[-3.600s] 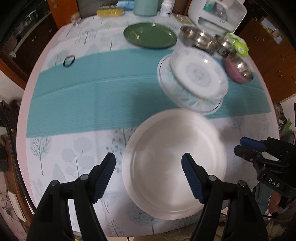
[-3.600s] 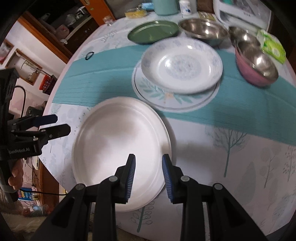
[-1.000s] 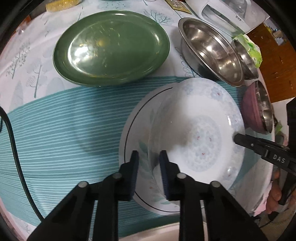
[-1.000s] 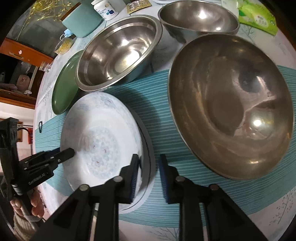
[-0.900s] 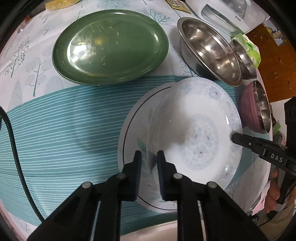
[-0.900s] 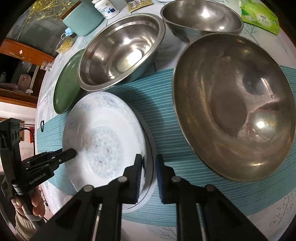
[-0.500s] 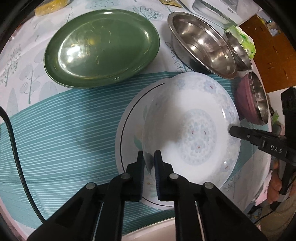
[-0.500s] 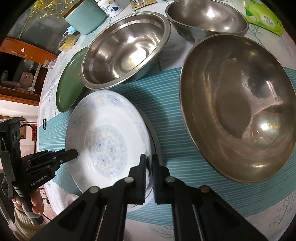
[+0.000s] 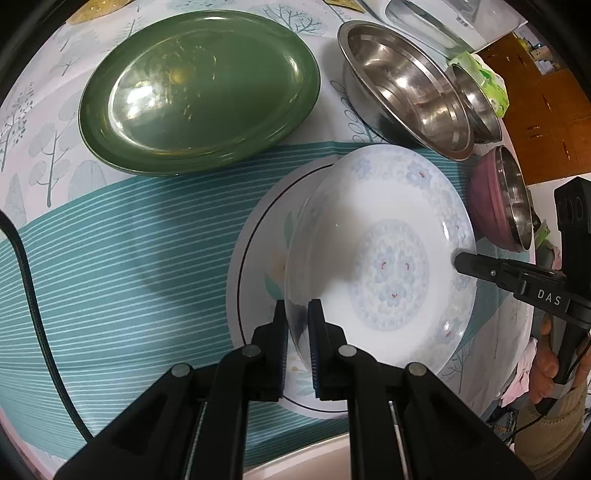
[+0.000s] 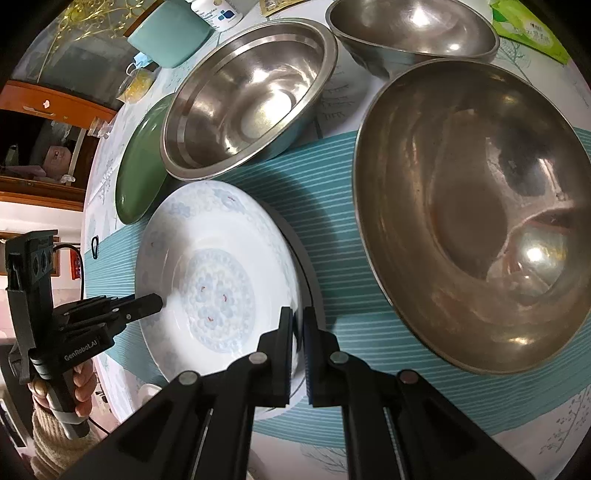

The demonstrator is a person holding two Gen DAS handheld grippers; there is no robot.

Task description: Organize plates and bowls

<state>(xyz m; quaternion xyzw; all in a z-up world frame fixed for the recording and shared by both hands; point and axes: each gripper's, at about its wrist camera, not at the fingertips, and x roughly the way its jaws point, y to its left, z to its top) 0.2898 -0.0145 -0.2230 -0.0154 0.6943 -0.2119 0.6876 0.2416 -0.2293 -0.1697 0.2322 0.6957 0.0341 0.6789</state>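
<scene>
Two claws clamped on one floral dish (image 9: 384, 258), on opposite edges of its rim: left claw (image 9: 296, 332) pinching the near-left edge, right claw (image 10: 298, 339) pinching the far side, its tip seen in the left view as the dark arm marked DAS. Dish tilted slightly, sitting on or just above a flat line-rimmed plate (image 9: 258, 236) beneath it; whether touching, cannot tell. Both resting over the teal-striped cloth (image 9: 129, 258) of the worktop.

Ahead of the left claw, a green plate (image 9: 199, 92). Ahead of the right claw, a steel bowl (image 10: 247, 96) just beyond the dish rim, a second steel bowl (image 10: 413, 29) farther off, and a large pink-sided bowl (image 10: 476, 214) close on the right.

Risks, as judged from here: glazed rim, narrow pads, so likely slipping if the two hands pull apart or rise unevenly. Twisting one hand against the other could lever the dish out of either grip. Dragging instead of lifting could carry the lower plate along. Swinging wide to the right could knock the pink-sided bowl; forward, the nearest steel bowl.
</scene>
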